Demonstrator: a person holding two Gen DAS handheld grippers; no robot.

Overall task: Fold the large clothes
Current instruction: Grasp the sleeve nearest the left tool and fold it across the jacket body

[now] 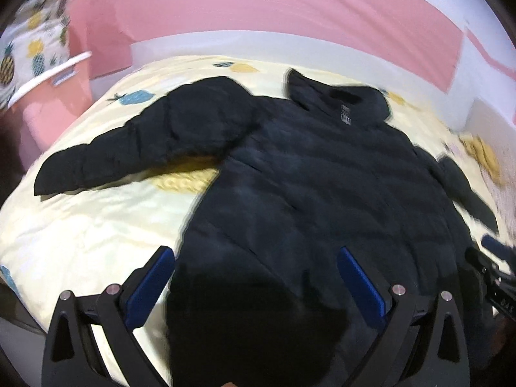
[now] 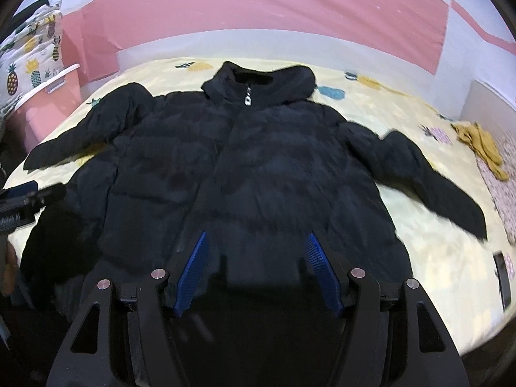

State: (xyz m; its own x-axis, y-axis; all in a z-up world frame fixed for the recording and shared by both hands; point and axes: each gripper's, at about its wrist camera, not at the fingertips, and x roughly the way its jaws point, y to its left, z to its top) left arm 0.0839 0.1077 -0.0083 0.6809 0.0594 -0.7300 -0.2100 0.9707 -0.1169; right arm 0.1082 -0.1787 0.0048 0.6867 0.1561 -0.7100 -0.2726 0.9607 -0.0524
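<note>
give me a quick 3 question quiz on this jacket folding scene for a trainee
1. True or false: the black puffer jacket lies spread on the bed sheet with both sleeves out to the sides.
2. What does the right gripper hold? A) a sleeve B) the hem C) nothing, its jaws stand open above the jacket
3. Fill in: the mustard yellow cloth lies beyond the jacket's ____ sleeve as the right wrist view shows it.

Key:
1. True
2. C
3. Right-hand; the left gripper is open too, above the jacket's lower edge.
</note>
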